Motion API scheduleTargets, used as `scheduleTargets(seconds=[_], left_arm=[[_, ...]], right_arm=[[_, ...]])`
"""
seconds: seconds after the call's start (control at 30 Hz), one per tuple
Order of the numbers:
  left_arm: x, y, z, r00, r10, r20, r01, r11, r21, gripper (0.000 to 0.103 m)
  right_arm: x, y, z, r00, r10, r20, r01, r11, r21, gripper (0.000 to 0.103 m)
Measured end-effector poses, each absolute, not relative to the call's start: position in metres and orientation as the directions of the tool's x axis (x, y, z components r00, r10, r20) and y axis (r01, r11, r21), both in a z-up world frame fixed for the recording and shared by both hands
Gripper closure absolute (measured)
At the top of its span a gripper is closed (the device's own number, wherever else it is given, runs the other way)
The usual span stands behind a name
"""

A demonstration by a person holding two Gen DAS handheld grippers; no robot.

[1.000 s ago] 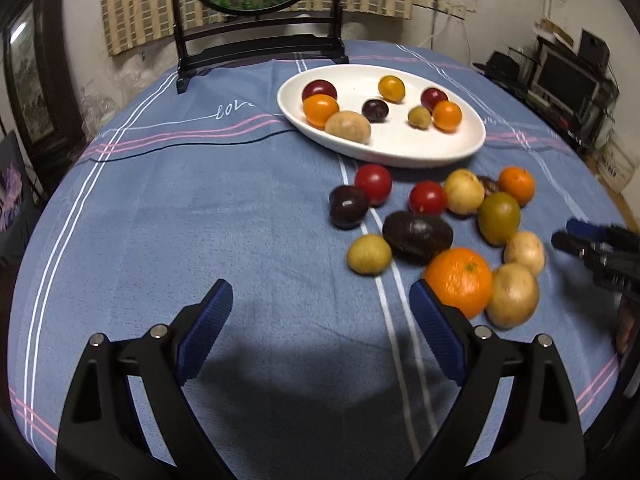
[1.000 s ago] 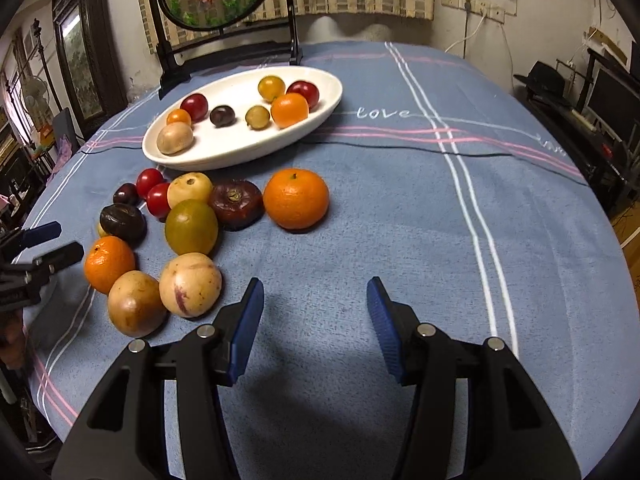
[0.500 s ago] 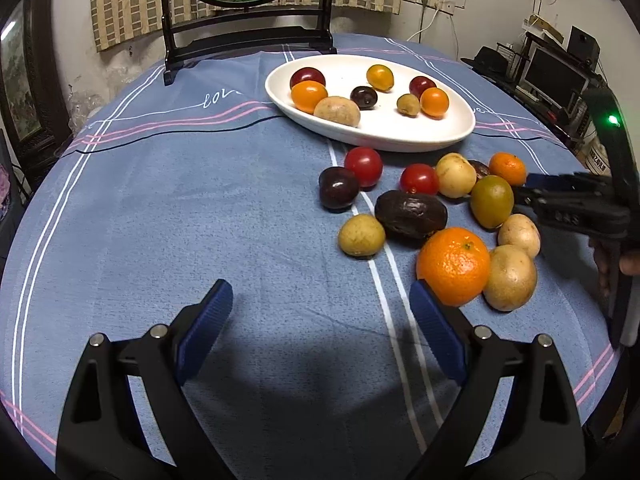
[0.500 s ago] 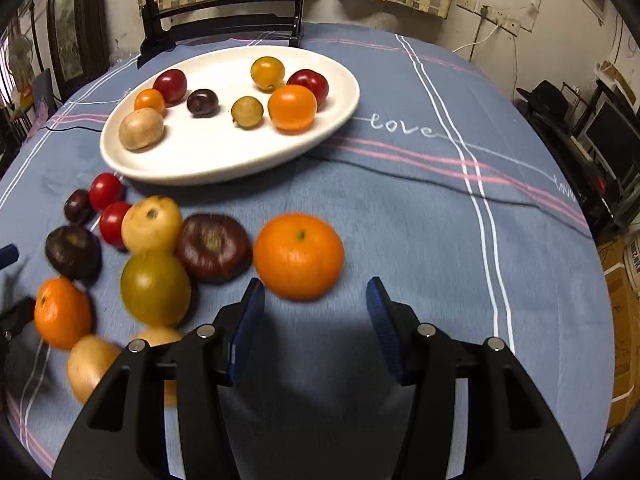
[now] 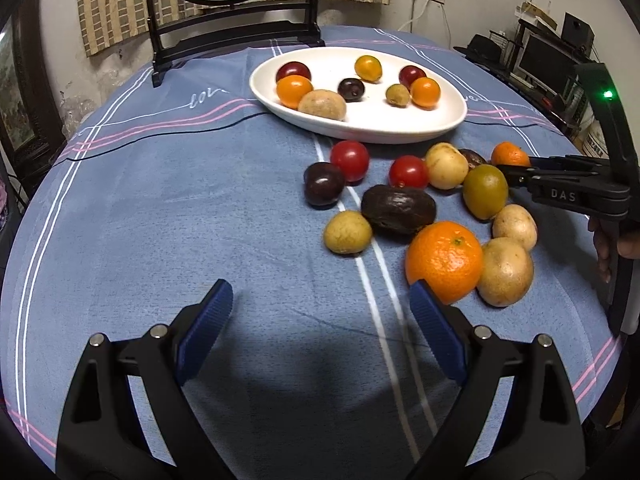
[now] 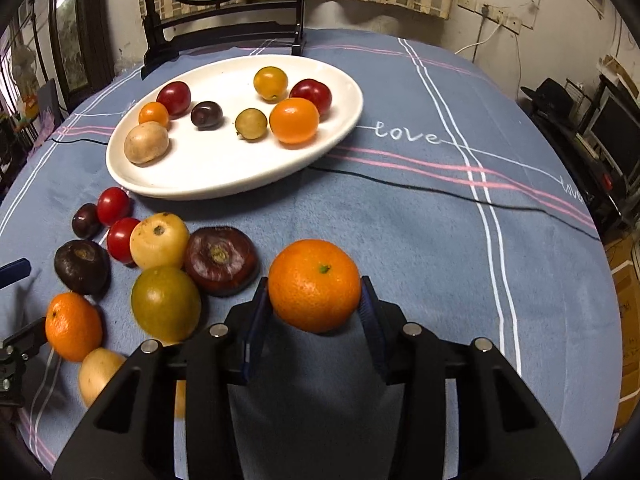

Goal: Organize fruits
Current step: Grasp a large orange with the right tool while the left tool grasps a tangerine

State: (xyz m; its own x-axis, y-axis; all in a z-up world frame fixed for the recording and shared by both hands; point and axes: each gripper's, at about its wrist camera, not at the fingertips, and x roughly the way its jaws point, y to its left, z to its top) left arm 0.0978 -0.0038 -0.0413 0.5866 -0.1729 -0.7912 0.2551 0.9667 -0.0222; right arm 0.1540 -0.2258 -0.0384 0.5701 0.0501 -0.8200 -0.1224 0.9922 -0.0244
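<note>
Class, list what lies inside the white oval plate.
White oval plate: two red plums, two oranges, one yellow fruit, dark plum, green-brown fruit, tan potato-like fruit. Nothing looks hidden.

The word "love" (image 6: 406, 135) is stitched in white script on the blue tablecloth (image 6: 400, 216), well ahead of the right gripper's fingers (image 6: 369, 312) and a little to their right, just past the white plate (image 6: 344, 120); a second, partly cut-off "love" sits near the cloth's far right edge. From the left wrist view another "love" (last letter indistinct) (image 5: 205, 97) lies far ahead of the left fingers (image 5: 208, 322). The right gripper (image 5: 516, 170) carries the pale letters "DAS" (image 5: 563, 195) on its black body
</note>
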Motion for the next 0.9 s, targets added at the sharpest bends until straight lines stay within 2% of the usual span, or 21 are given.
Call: scheduleTargets(seconds=[0.23, 0.8, 0.9], left_arm=[[0.094, -0.011, -0.038, 0.590, -0.154, -0.793, 0.274, 0.961, 0.018, 0.011], [0.096, -0.039, -0.047, 0.522, -0.202, -0.829, 0.363, 0.932, 0.002, 0.013], [0.101, -0.050, -0.048, 0.513, -0.208, -0.832, 0.380, 0.925, 0.003, 0.020]], right_arm=[[0.138, -0.235, -0.033, 0.582, 0.058, -0.811, -0.117, 0.993, -0.013, 0.060], [0.124, -0.224, -0.026, 0.594, 0.104, -0.798, -0.166, 0.986, 0.005, 0.059], [0.124, -0.225, -0.028, 0.590, 0.104, -0.800, -0.162, 0.987, 0.009, 0.059]])
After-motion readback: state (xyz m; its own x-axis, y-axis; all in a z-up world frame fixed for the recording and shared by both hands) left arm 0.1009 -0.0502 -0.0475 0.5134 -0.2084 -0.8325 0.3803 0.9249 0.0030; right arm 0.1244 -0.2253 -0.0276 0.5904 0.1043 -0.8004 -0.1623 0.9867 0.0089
